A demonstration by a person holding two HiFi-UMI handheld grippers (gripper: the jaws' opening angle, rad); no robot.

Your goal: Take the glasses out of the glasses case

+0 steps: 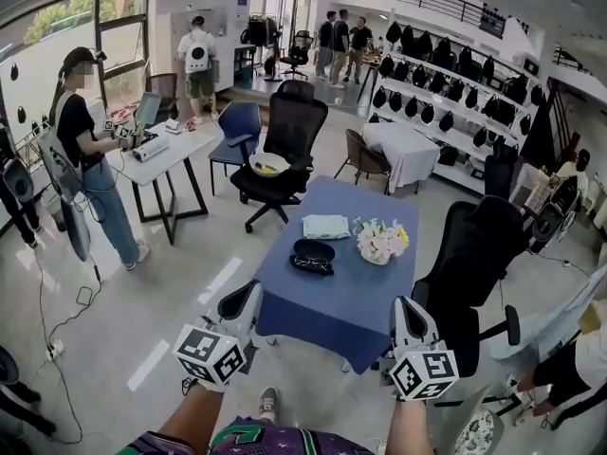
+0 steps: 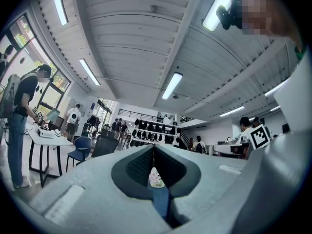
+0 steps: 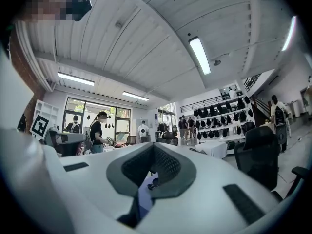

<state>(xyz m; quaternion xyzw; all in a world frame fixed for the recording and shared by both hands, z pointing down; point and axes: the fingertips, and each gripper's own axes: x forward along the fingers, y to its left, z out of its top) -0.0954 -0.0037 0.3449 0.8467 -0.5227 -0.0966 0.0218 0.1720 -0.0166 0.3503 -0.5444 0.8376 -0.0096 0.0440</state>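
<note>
A black glasses case (image 1: pixel 313 255) lies open on the blue table (image 1: pixel 351 301), left of centre, with dark glasses (image 1: pixel 311 263) resting in it. My left gripper (image 1: pixel 248 294) hovers off the table's near left corner, short of the case. My right gripper (image 1: pixel 403 308) hangs over the near right corner. Both are shut and hold nothing. In the left gripper view the jaws (image 2: pixel 154 149) meet at the tips. In the right gripper view the jaws (image 3: pixel 152 148) also meet, and a bit of the case (image 3: pixel 152 184) shows through the gap below them.
A folded pale green cloth (image 1: pixel 325 226) and a small flower bouquet (image 1: pixel 381 241) sit on the table behind the case. One black office chair (image 1: pixel 285 145) stands at the far end, another (image 1: pixel 474 254) at the right. A person (image 1: pixel 90 154) stands by a white table (image 1: pixel 161 154).
</note>
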